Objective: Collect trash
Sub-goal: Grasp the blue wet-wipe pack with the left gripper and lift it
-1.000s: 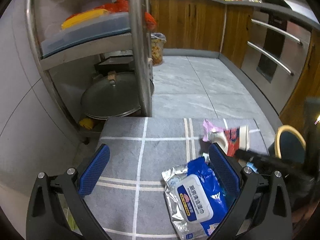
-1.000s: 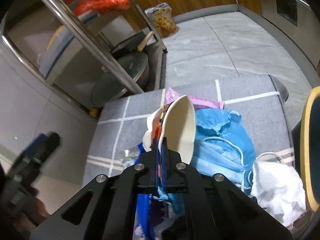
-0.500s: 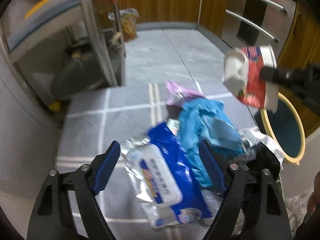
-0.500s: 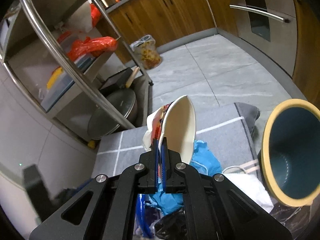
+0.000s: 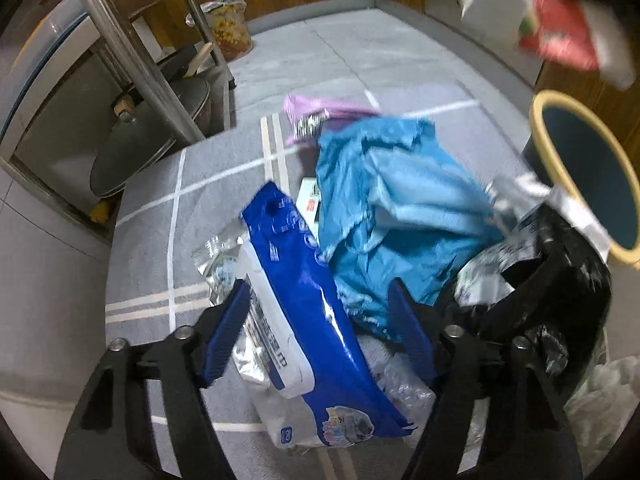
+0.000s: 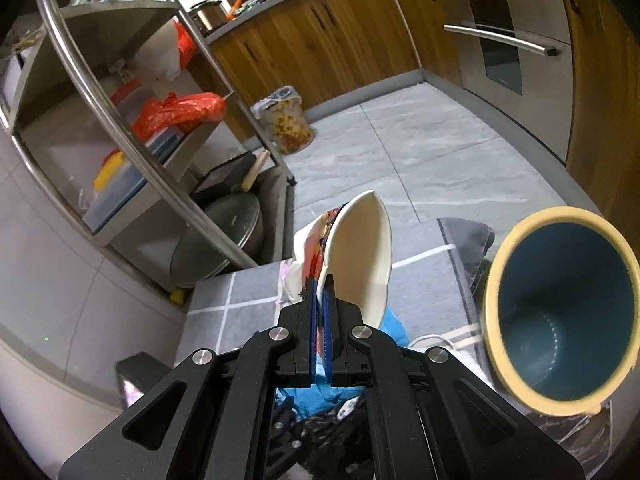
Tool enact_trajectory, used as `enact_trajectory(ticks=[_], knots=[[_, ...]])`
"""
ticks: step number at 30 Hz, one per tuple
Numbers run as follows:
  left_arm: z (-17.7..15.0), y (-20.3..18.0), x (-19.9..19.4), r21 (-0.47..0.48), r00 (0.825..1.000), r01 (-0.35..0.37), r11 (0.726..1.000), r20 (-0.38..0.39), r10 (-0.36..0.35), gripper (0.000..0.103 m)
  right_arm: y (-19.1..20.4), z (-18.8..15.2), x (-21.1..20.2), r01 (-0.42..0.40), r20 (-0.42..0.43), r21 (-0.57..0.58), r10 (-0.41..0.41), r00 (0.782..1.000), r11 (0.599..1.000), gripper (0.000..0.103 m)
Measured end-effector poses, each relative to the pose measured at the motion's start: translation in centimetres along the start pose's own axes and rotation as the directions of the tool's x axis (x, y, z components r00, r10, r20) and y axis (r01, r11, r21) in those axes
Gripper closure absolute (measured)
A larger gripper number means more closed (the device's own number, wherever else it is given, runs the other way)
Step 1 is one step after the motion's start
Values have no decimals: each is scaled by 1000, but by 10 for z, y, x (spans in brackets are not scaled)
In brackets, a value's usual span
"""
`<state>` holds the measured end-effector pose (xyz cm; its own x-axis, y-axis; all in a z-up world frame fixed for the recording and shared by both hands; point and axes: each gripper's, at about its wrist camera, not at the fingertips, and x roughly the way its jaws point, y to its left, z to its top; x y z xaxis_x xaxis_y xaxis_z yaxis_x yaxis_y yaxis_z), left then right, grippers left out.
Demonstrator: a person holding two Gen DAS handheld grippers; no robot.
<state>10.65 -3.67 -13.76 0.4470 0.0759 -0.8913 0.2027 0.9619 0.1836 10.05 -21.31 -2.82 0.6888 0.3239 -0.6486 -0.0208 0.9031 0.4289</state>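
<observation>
My right gripper (image 6: 319, 292) is shut on the rim of a crushed paper cup (image 6: 360, 252), white inside with red print, held in the air left of a blue bin with a yellow rim (image 6: 560, 312). The cup also shows at the top right of the left wrist view (image 5: 548, 20), above the bin (image 5: 588, 168). My left gripper (image 5: 316, 324) is open just above a blue wet-wipes pack (image 5: 308, 300) on a grey rug (image 5: 152, 208). A blue cloth (image 5: 396, 208), a purple wrapper (image 5: 320, 112), silver foil and a black bag (image 5: 568, 280) lie beside the pack.
A steel shelf rack (image 6: 132, 128) with a pan lid (image 6: 224, 240) stands at the left. A bagged bin (image 6: 284, 120) stands by wooden cabinets (image 6: 320, 40). Oven drawers (image 6: 500, 40) are at the right. Grey floor tiles lie beyond the rug.
My right gripper has lifted the cup off the rug and carried it up and right, near the bin. My left gripper has moved right and forward over the wipes pack.
</observation>
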Motion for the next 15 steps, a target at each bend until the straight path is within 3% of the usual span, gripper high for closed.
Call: enact_trajectory(ticks=[6, 10, 15], knots=[[-7, 1, 1, -17, 999, -41, 999, -19, 40, 43, -3, -2, -14, -20, 10, -8, 20, 1000, 1000, 99], [-9, 6, 2, -51, 999, -34, 998, -19, 33, 55, -5, -3, -22, -38, 14, -7, 38, 999, 999, 99], [-9, 3, -6, -45, 997, -75, 996, 11, 76, 74, -5, -3, -30, -54, 18, -26, 54, 998, 998, 99]])
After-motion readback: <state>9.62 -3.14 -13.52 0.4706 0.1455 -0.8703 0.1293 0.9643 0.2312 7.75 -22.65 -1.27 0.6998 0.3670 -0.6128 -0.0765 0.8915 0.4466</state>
